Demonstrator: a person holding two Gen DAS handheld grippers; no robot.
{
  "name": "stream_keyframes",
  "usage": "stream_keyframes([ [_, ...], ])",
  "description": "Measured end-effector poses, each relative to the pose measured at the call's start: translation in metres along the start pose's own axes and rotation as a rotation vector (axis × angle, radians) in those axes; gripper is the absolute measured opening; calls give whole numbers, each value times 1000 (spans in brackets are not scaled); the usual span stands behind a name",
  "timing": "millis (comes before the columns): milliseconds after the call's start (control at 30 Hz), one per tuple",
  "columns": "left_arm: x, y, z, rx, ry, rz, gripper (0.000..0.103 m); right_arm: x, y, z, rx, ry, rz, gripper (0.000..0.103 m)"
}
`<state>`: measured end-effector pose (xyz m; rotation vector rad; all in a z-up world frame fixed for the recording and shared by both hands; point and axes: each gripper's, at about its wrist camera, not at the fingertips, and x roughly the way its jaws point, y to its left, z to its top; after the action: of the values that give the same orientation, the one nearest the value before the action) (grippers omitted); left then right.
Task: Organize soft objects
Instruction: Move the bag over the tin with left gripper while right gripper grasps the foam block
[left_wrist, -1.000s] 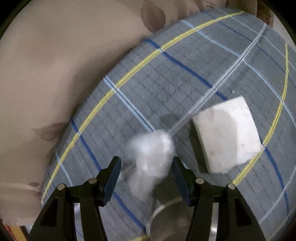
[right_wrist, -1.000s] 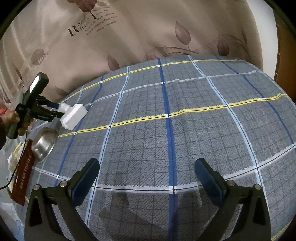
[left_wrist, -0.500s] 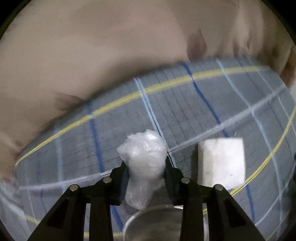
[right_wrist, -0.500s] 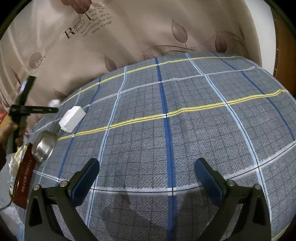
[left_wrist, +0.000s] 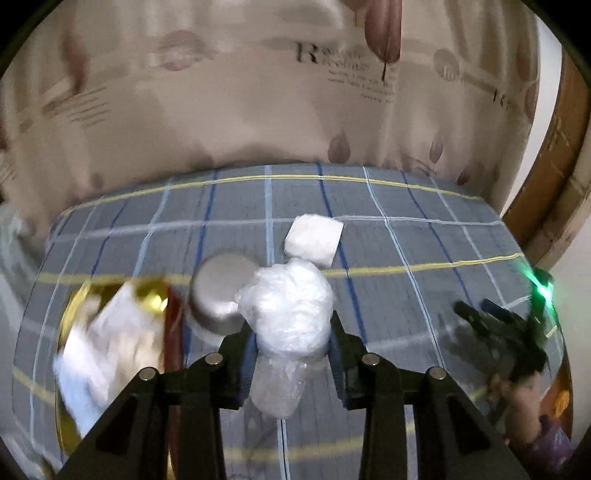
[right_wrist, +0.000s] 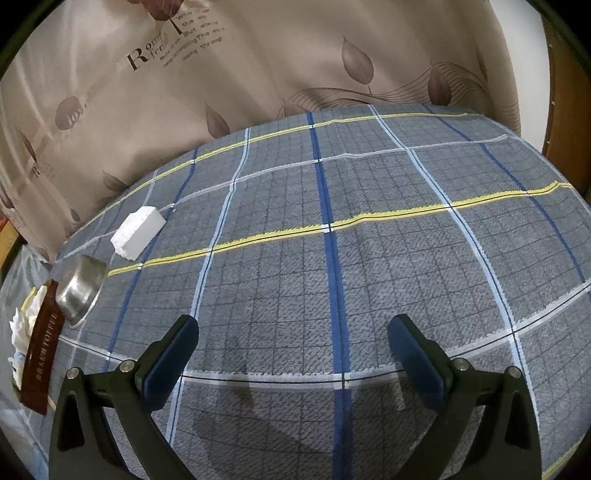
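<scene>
Now the left gripper (left_wrist: 291, 343) clamps a crumpled plastic wad (left_wrist: 288, 314); the right gripper (right_wrist: 293, 354) gapes wide, empty.

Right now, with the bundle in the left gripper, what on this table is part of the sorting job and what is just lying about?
Part of the job:
- plastic wrap bundle, held in the left gripper
- white foam block
- gold box with white soft stuff in it
- right gripper, open and empty

Probably lying about:
- steel bowl, upside down
- plaid tablecloth
- curtain
</scene>
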<state>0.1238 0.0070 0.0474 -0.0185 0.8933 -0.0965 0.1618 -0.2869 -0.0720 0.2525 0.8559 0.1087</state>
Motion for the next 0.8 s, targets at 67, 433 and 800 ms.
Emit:
stream_keyframes([
  [67, -24, 6, -23, -43, -27, 25, 35, 1, 1, 0, -8, 4, -11, 102],
  [433, -110, 115, -127, -305, -85, 190, 35, 10, 15, -1, -82, 48, -123, 102],
  [800, -127, 149, -157, -339, -149, 223, 36, 16, 28, -6, -161, 93, -220, 102],
])
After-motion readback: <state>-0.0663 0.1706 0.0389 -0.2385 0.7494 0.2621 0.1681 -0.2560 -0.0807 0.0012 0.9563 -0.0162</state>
